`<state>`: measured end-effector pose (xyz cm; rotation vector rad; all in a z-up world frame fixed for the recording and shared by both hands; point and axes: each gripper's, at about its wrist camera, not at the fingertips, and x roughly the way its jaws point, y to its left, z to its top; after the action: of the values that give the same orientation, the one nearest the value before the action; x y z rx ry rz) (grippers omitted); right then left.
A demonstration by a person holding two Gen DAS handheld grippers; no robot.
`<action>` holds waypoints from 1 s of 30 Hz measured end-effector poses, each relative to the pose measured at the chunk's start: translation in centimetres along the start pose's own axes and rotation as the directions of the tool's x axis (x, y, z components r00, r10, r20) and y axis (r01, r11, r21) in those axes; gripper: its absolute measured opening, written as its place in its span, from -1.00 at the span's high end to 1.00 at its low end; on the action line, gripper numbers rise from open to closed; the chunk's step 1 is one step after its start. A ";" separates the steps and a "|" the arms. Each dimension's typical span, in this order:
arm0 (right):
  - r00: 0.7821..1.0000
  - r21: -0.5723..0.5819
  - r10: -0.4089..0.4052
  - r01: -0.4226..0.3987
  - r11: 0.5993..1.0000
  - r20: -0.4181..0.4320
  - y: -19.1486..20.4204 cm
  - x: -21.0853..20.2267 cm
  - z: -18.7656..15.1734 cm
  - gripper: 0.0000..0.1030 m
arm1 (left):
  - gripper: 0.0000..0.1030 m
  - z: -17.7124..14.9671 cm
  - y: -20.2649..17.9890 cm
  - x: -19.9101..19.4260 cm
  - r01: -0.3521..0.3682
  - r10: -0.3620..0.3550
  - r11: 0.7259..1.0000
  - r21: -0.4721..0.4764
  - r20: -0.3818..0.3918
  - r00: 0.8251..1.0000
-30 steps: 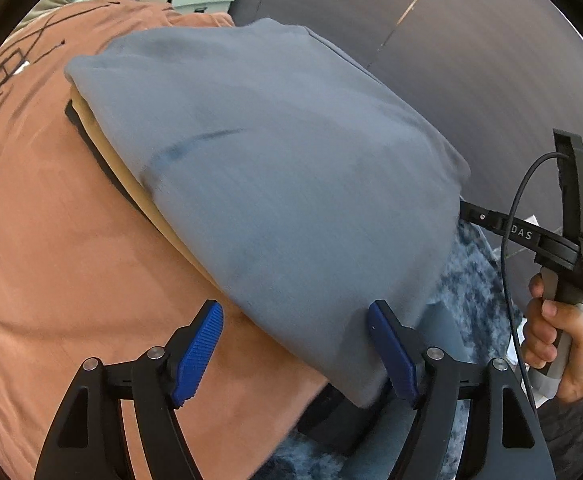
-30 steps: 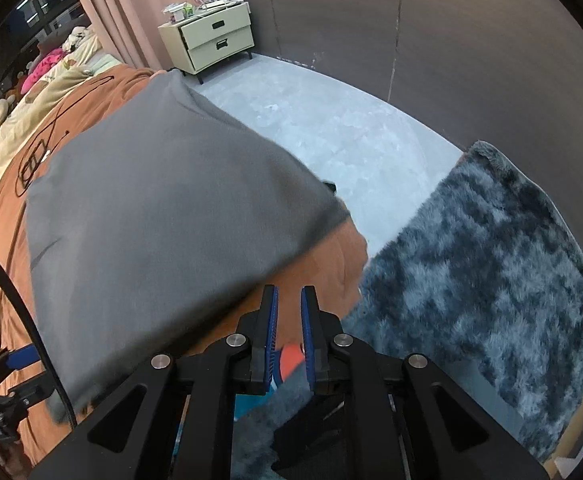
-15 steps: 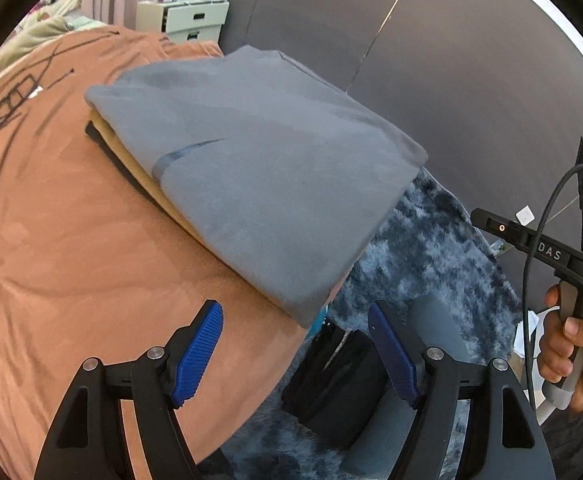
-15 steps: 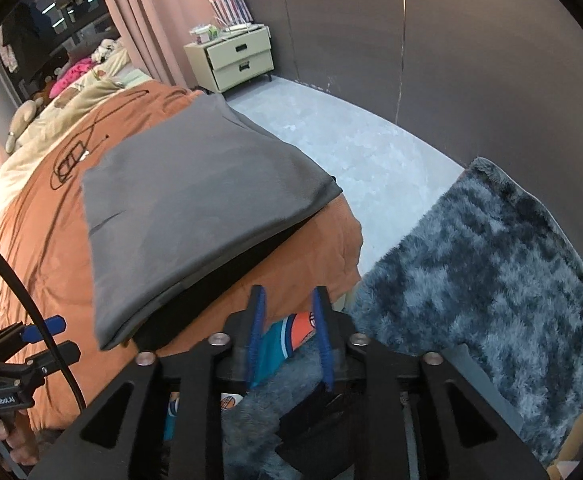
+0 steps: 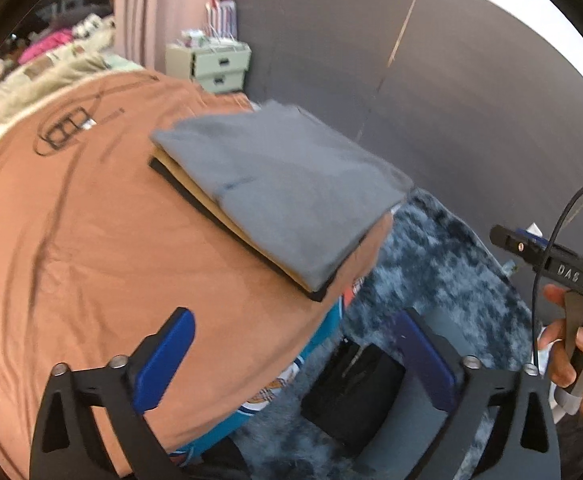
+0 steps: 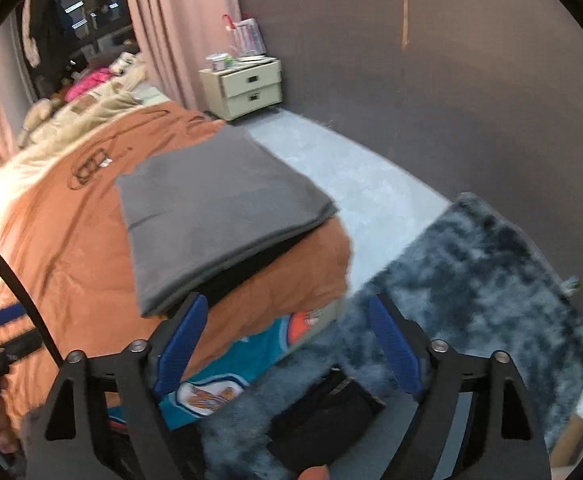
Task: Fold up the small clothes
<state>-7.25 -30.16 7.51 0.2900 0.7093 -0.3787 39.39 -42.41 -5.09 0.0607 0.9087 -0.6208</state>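
Backing off: left gripper (image 5: 295,356) jaws opening, nothing between them; right gripper (image 6: 291,344) jaws opening too, also empty. Folded grey garment (image 5: 287,196) tops the stack at the bed's (image 5: 71,240) near right corner. Keep both clear of its edge. Far nightstand (image 6: 247,88): drawers closed, contents unseen.

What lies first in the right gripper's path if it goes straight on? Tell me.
Likely the orange bedcover's overhanging corner, with the teal printed fabric below it; depth is unclear. The right gripper's jaws are opening, nothing between them.
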 end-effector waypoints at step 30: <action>0.977 -0.072 0.079 -0.066 0.995 0.197 4.8 -16.1 -9.1 -1.00 | -0.99 -10.3 4.8 -26.9 -0.171 0.203 0.977 -0.125 0.317 0.927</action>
<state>-21.61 -18.54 12.45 0.2124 0.5114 -0.3099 22.36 -22.44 7.74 -0.0414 0.5987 -0.3925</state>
